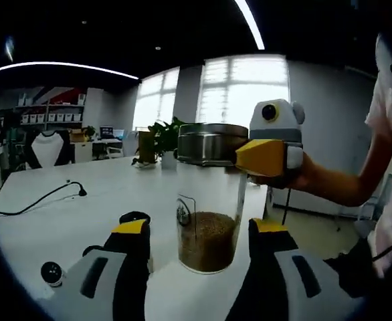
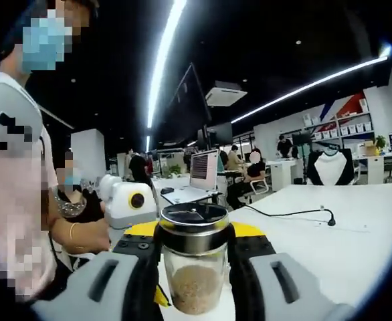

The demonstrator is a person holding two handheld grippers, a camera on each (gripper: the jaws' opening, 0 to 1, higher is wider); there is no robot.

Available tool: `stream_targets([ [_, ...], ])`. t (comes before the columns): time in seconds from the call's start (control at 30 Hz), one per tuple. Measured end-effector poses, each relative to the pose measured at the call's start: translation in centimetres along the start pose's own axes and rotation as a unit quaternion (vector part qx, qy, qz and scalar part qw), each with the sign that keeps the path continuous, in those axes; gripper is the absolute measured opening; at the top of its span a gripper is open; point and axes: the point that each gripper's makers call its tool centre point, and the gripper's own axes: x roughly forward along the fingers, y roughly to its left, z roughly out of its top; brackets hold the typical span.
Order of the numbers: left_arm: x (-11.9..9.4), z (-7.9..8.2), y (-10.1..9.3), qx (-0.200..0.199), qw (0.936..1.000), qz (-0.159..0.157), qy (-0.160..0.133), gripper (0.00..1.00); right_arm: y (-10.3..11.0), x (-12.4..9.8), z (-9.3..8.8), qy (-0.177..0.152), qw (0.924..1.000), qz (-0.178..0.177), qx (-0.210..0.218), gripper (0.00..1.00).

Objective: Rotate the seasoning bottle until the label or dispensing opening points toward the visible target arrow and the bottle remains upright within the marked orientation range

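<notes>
Between your left gripper's jaws, the bottle is standing upright on the white table, and those jaws are sitting apart on either side of its base without touching the glass. Higher up, your right gripper is clamping the bottle just under the cap; in the left gripper view its yellow tip is pressing against the metal lid from the right. By my judgement you are working the rotation step itself, the right doing the turning, the left standing guard.

No target arrow or range marking is showing, so I cannot tell how far the turn has to go. The next move is calling for a slow twist about the bottle's own axis, keeping the base flat and the wall clear of the open left jaws.

The body is looking like clear, smooth, round glass, roughly a third filled with fine brown grain. The cap is brushed steel with a dark flat top; its opening is too small to read. A small mark is showing on the glass.

Further off, a black cable is trailing across the table, and a potted plant is standing before the bright windows.
</notes>
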Motion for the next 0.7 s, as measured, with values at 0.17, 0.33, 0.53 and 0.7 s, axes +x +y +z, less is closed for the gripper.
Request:
stream_targets([
  [0.17,0.3,0.8,-0.6,0.022,0.9989,-0.041,-0.011,0.45,0.6,0.2,0.5,0.007,0.9998,0.006,-0.016,0.36],
  [0.33,0.8,1.0,-1.1,0.013,0.9989,-0.044,-0.014,0.41,0.4,0.1,0.7,0.007,0.9997,-0.006,-0.023,0.37],
  [0.53,1.0,1.4,-0.4,0.030,0.9992,0.003,-0.027,0.41,-0.1,0.3,1.0,0.009,0.9978,-0.042,-0.051,0.36],
  [0.7,1.1,0.6,2.5,0.045,0.9947,0.093,0.005,0.41,-2.2,0.9,0.1,0.008,0.9925,-0.113,-0.044,0.35],
])
